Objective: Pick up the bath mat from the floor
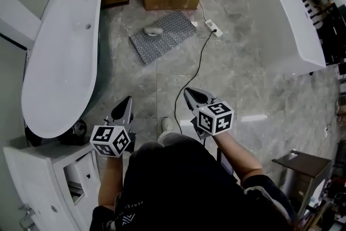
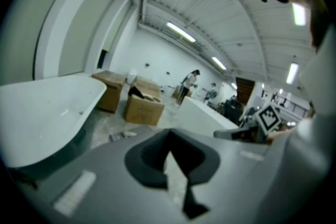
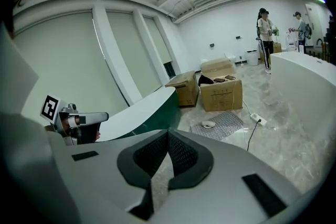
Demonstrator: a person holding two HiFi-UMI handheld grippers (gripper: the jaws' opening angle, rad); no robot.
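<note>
Mat (image 1: 162,36) lies on the floor (image 1: 243,89) well ahead of your jaws, untouched; left gripper (image 1: 124,109) and right gripper (image 1: 194,99) are both closed, empty, so your reach, grasp and lift are all left to do

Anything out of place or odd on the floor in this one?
Yes. A small white object lies on the bath mat, which sits askew to the floor tiles. A black cable from a power strip trails across the floor beside it.
</note>
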